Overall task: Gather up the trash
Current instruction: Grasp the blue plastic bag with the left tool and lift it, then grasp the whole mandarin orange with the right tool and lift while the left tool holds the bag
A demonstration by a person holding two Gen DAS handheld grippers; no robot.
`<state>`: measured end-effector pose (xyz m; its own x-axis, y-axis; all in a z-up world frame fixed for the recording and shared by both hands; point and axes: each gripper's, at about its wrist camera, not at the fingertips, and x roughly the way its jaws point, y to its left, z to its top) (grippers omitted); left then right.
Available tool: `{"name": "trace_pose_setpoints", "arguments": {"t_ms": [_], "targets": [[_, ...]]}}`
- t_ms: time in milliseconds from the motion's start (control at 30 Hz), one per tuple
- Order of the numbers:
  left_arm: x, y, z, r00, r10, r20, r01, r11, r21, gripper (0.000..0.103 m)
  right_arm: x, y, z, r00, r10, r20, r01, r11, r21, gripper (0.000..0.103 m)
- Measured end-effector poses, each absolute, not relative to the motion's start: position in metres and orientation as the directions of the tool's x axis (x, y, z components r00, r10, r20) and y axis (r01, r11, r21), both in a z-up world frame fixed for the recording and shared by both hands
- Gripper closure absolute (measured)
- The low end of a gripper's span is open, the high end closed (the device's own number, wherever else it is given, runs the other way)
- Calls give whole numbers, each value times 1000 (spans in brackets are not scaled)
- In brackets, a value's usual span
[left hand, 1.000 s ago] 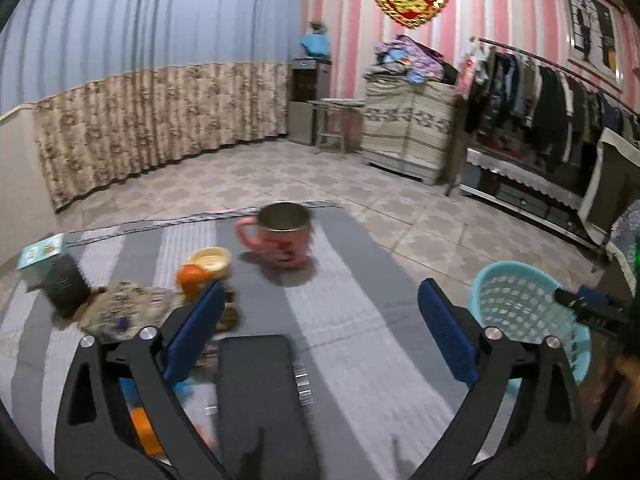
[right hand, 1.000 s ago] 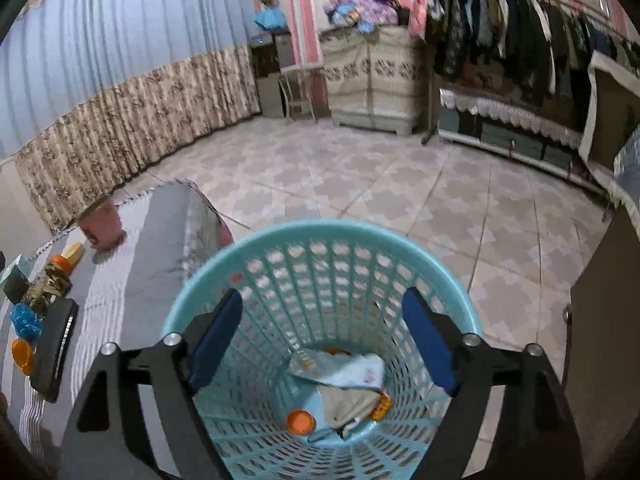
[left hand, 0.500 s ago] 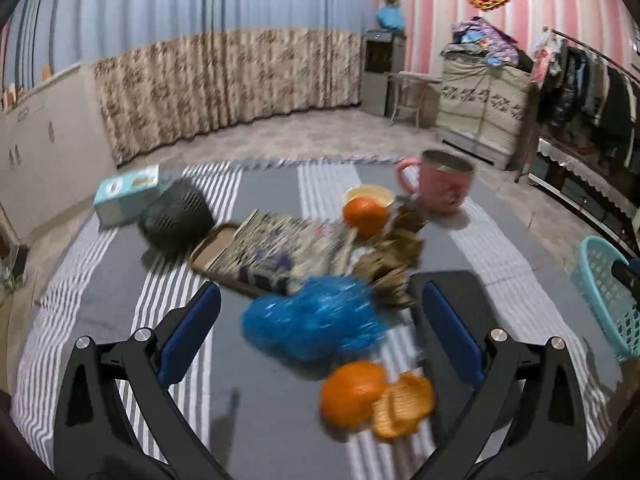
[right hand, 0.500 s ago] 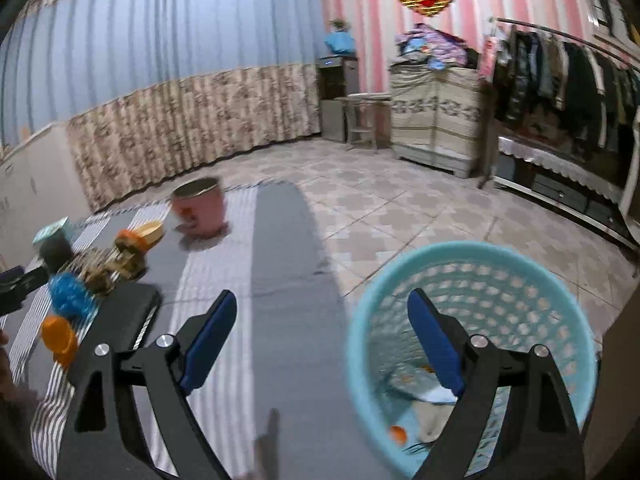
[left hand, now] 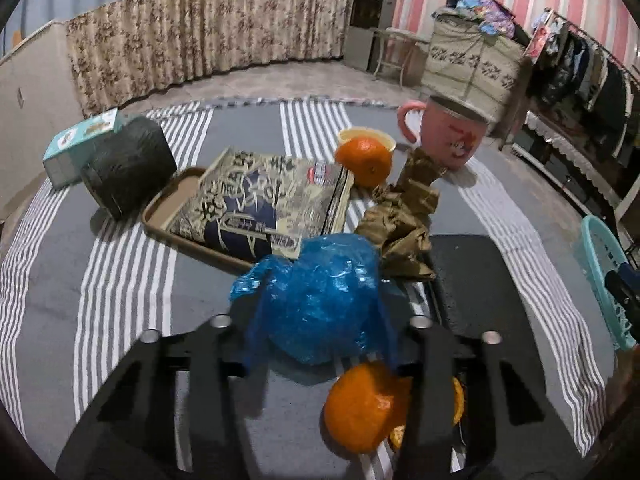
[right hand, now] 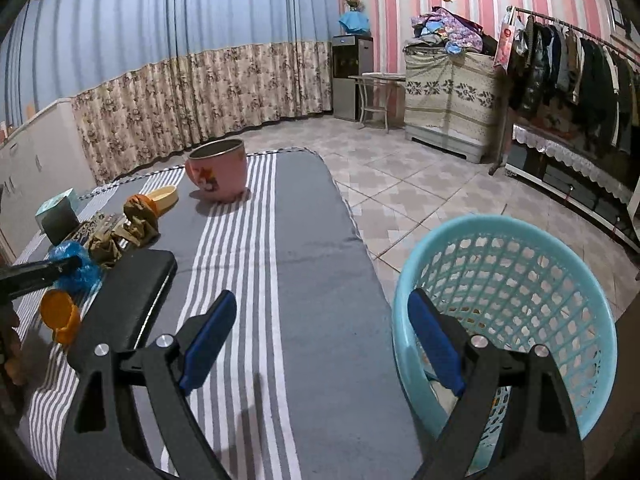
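Note:
A crumpled blue plastic bag (left hand: 320, 300) lies on the striped table cloth (left hand: 120, 300), between the fingers of my left gripper (left hand: 320, 320). Its jaws are closing and press the bag from both sides, and the bag hides the pads. Just behind the bag lies crumpled brown paper (left hand: 400, 220). A whole orange with loose peel (left hand: 360, 412) sits under the gripper. My right gripper (right hand: 322, 336) hangs open and holds nothing, over the table's edge beside the teal basket (right hand: 560, 280) on the floor. The blue bag (right hand: 76, 268) and a left finger (right hand: 40, 270) show at the far left there.
A brown tray (left hand: 168, 208) carries a printed packet (left hand: 272, 200). Around it are a black pouch (left hand: 128, 164), a teal box (left hand: 76, 144), another orange (left hand: 362, 160), a pink mug (left hand: 452, 140) and a flat black case (left hand: 472, 280). Tiled floor lies past the table.
My left gripper swung from the mug to the blue bag, came down and closed around it. The right gripper moved left from above the basket to the table's edge.

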<state>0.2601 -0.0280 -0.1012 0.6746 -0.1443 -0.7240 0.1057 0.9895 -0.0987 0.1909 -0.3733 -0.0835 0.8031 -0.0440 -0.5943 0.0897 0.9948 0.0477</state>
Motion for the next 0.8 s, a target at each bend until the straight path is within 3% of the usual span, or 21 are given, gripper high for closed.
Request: {"name": "trace_pose_setpoints", "arguments": {"t_ms": [367,800], "targets": [[208,25,-68,792,-75,-606,80,997,-19,69,174,-298,-77,790,16,-613,-3,1000,22,17],[184,86,-78,800,-35,-599,22,999,-29,69,163,-187,-92,731,154,-665,-162,986,49,17]]}}
